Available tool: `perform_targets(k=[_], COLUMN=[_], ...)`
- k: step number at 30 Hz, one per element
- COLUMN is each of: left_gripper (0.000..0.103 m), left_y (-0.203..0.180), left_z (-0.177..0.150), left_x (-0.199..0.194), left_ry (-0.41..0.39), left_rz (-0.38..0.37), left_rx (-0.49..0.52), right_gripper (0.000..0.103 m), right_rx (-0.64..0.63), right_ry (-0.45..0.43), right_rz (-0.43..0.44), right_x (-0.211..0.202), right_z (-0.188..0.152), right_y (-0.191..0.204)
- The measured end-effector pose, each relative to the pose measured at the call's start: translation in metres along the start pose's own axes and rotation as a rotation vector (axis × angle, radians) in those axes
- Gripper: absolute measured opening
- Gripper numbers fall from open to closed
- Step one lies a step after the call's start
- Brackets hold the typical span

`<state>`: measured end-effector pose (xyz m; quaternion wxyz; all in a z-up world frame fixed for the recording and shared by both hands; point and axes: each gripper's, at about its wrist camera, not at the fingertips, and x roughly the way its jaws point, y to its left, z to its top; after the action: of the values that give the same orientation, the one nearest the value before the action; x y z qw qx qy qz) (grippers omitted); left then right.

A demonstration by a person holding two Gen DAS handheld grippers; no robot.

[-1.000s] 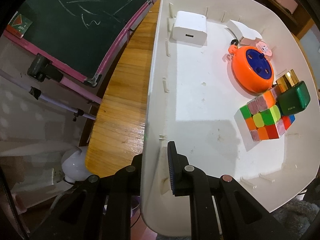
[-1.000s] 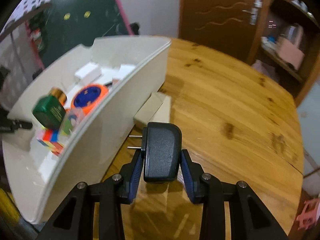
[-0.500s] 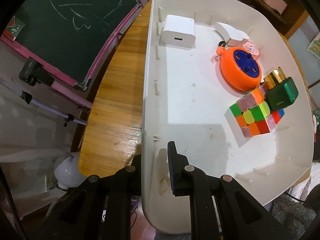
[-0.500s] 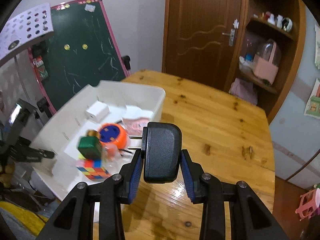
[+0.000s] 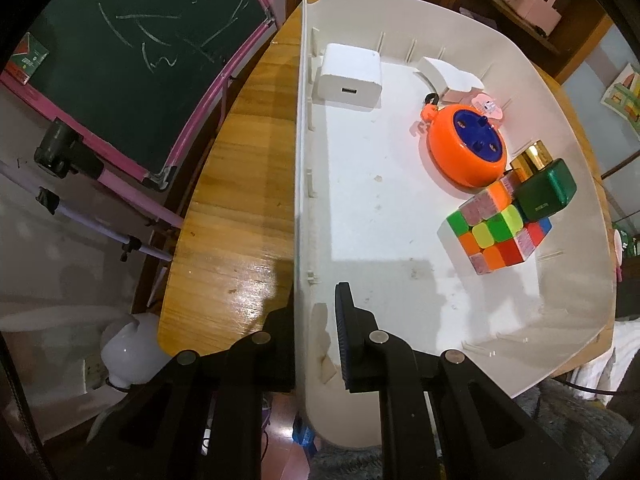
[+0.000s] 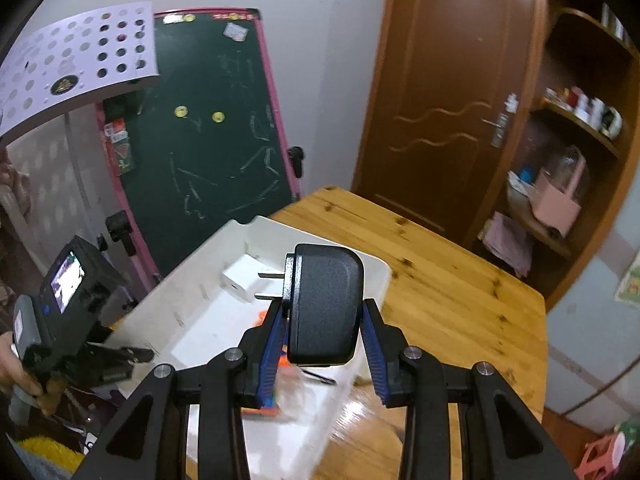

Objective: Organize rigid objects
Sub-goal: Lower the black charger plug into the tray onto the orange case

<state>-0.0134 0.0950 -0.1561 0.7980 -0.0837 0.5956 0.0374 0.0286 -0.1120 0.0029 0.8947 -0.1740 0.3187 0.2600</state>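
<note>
We've lifted the black plastic plug adapter (image 6: 324, 304) off the wooden table (image 6: 448, 292); right tongs (image 6: 320, 354) clamp it, now above the white plastic tray (image 5: 400, 208). Left tongs (image 5: 316, 344) pinch tray's wall, steadying. Next, prob. drop adapter inside w/ the white charger cube (image 5: 350, 76).

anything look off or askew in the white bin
The green bottle lies tipped, propped on the puzzle cube rather than flat on the white bin floor. Otherwise nothing is spilled or broken.
</note>
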Motion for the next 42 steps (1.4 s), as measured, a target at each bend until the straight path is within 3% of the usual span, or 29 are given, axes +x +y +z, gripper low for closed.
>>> perform_targets(k=[4,13,21,28,32,38,42], left_gripper=[0.014,0.014,0.004,0.002,0.002,0.003,0.003], left_y=[0.0,0.003,0.007,0.007,0.008,0.01,0.01], left_z=[0.0,-0.001,-0.001,-0.002,-0.001,-0.001,-0.001], left_x=[-0.004,-0.014,-0.019,-0.019,-0.019,-0.02,-0.019], left_ry=[-0.014,-0.044,-0.067,-0.075,-0.075,-0.075,-0.075], left_rz=[-0.005,-0.027,-0.026,-0.026,-0.033,-0.042,-0.043], left_rx=[0.004,0.01,0.009,0.006,0.001,-0.01,-0.016], right_gripper=[0.038,0.038,0.038,0.041,0.062,0.062,0.063], right_rx=[-0.032,0.023,0.087,0.009,-0.027,-0.053,-0.02], right_ry=[0.025,0.254,0.407,0.409,0.353,0.254,0.211], right_rz=[0.026,0.056,0.04,0.028,0.002,-0.045,-0.032], right_x=[0.019,0.099,0.141,0.139,0.128,0.103,0.089], right_z=[0.01,-0.006,-0.024,-0.022,-0.018,-0.009,-0.005], right_y=[0.019,0.032,0.027,0.044,0.051,0.05,0.04])
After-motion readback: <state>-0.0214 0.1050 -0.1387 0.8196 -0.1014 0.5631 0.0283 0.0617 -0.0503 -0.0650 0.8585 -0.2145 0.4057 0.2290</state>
